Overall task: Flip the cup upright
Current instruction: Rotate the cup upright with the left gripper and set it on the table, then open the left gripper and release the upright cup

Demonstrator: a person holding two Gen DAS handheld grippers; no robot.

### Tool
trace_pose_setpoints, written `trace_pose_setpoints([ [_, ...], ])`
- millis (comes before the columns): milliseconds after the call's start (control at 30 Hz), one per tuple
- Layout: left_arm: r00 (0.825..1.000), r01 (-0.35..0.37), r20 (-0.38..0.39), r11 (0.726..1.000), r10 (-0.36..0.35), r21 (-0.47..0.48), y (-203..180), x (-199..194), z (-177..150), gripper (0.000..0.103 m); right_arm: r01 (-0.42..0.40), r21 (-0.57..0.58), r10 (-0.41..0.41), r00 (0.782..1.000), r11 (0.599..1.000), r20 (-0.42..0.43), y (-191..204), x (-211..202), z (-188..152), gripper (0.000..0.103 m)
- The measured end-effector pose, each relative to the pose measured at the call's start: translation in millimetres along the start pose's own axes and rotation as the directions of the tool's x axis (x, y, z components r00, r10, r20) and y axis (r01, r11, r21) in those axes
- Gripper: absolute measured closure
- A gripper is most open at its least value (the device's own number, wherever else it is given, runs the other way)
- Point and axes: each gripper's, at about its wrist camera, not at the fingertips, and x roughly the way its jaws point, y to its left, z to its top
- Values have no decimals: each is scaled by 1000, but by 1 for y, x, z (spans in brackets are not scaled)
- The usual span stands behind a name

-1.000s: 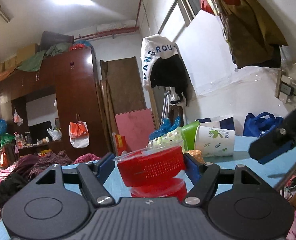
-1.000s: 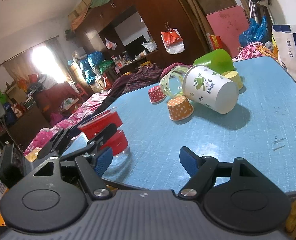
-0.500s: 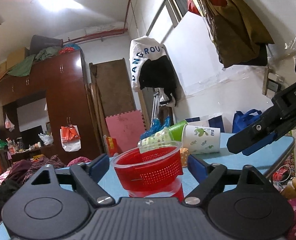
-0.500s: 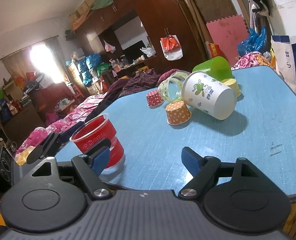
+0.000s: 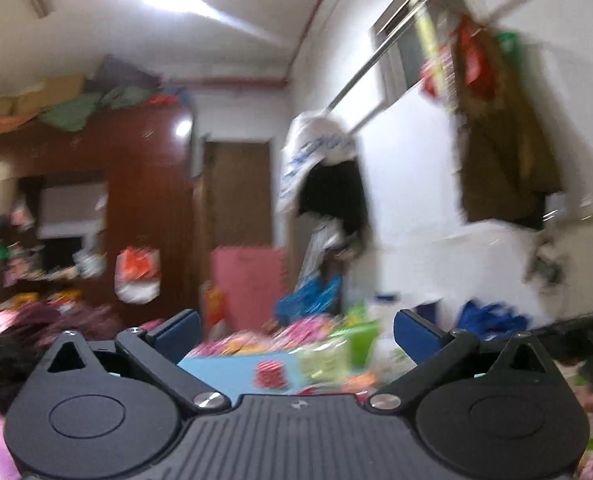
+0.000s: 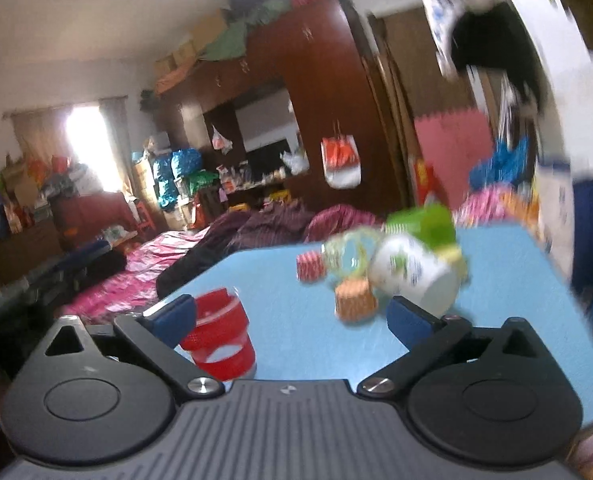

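- The left gripper (image 5: 294,330) pointed level across the blue counter (image 5: 232,368), jaws spread wide, holding nothing.
- The right gripper (image 6: 292,318) pointed level too, jaws spread wide, empty.
- The red cup (image 6: 220,338) stood upright at its 9 o'clock, on the counter.

A blue table (image 6: 304,320) is seen in the right wrist view. A red cup (image 6: 220,338) is stood upright near its front left edge. Farther back, a cluster is gathered: a white paper cup (image 6: 416,276) laid on its side, a green cup (image 6: 424,220), an orange dotted cup (image 6: 354,300), a red dotted cup (image 6: 310,266). Blur hides finer detail.
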Motion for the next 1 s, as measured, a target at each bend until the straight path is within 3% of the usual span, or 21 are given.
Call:
trace_pose_setpoints([
  [67, 996, -32, -87, 999, 30, -19, 5, 1, 7, 0, 60, -97, -61, 998, 994, -4, 17, 5, 4, 1],
  [133, 979, -42, -203, 997, 29, -60, 11, 6, 9, 0, 98, -145, -99, 995, 985, 3, 27, 10, 6, 1],
  [233, 947, 3, -320, 993, -42, -119, 15, 11, 4, 0, 89, -136, -92, 996, 987, -16, 31, 20, 7, 1],
  [300, 934, -23, -356, 997, -4, -71, 10, 9, -2, 0, 90, -91, -93, 995, 992, -31, 27, 24, 6, 1],
  [400, 928, -46, -369, 999, 39, -9, 4, 7, -8, 0, 117, -55, -120, 991, 992, -51, 19, 23, 2, 1],
  [600, 914, -78, -402, 997, 61, -26, 2, 14, -10, 0, 175, -70, -179, 982, 982, -57, 14, 14, -2, 1],
  [1000, 899, -75, -434, 997, 64, -9, -8, 17, -15, 0, 181, -84, -188, 979, 980, -83, 15, 17, -4, 1],
])
